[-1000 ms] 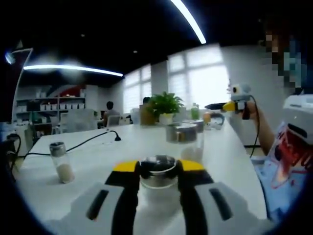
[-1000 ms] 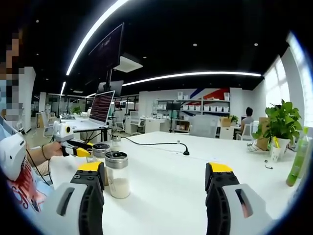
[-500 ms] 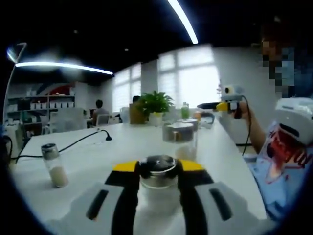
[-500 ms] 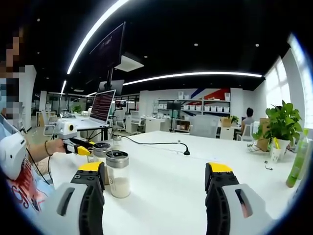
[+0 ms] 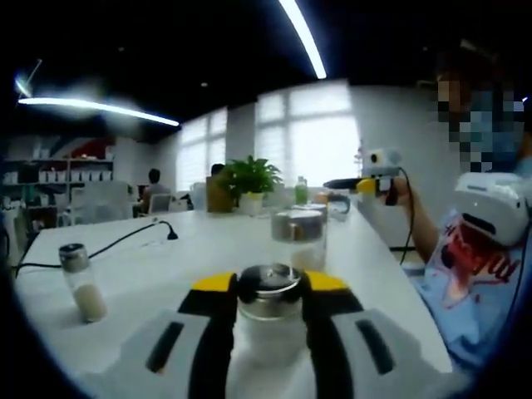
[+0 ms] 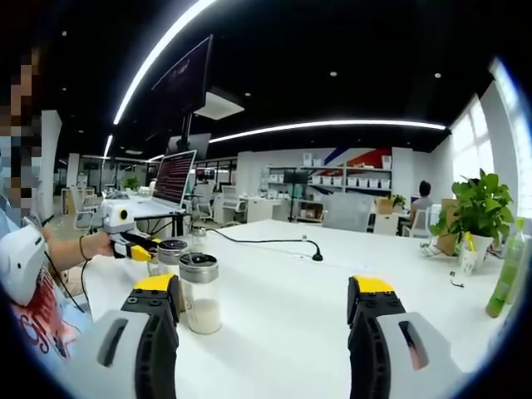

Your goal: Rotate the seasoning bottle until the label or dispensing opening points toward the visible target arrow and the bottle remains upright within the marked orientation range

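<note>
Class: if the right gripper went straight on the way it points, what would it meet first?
Probably nothing soon: the open right gripper faces bare table. The bottle stands left of its line, the cable far ahead; depth is unclear.

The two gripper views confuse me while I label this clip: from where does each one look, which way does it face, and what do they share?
Left gripper view: rides the left gripper, shut on a clear glass seasoning bottle with a metal lid; faces along the white table toward bright windows; shows the right gripper and a hand.
Right gripper view: rides the open right gripper; faces shelves and a monitor; shows the left gripper.
Shared: table, potted green plant, black cable.
</note>
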The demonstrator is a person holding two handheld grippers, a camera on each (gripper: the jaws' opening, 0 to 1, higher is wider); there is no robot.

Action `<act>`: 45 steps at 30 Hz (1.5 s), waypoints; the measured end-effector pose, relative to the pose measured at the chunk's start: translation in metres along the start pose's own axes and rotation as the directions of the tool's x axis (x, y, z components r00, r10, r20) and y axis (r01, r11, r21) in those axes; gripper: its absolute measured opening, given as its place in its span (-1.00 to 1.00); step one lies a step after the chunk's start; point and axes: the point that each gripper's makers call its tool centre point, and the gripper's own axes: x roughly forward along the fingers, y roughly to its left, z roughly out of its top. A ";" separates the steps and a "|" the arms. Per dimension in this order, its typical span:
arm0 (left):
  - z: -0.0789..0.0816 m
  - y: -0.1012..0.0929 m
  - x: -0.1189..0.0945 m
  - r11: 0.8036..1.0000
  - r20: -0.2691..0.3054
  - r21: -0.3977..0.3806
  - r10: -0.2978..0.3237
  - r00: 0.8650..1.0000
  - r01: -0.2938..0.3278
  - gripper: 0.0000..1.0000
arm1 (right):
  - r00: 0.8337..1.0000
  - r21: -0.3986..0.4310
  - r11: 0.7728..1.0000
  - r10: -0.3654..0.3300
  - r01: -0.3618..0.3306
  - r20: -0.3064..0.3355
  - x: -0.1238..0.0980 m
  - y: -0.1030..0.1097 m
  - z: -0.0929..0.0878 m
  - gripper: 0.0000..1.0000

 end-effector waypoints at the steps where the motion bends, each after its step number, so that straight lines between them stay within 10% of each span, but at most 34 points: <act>1: 0.000 0.001 0.000 1.000 -0.003 -0.008 0.004 1.000 -0.004 -0.36 | 1.000 0.001 1.000 0.002 -0.002 -0.001 0.000 0.000 0.000 0.71; 22: 0.017 0.012 -0.012 0.997 0.033 -0.046 0.056 0.998 -0.055 -0.19 | 1.000 0.004 1.000 -0.007 0.007 -0.018 0.000 -0.003 -0.004 0.70; 45: 0.028 -0.025 -0.026 0.992 -0.015 -0.006 0.130 0.991 -0.130 -0.15 | 1.000 -0.004 1.000 -0.005 0.005 -0.026 0.001 -0.001 -0.005 0.70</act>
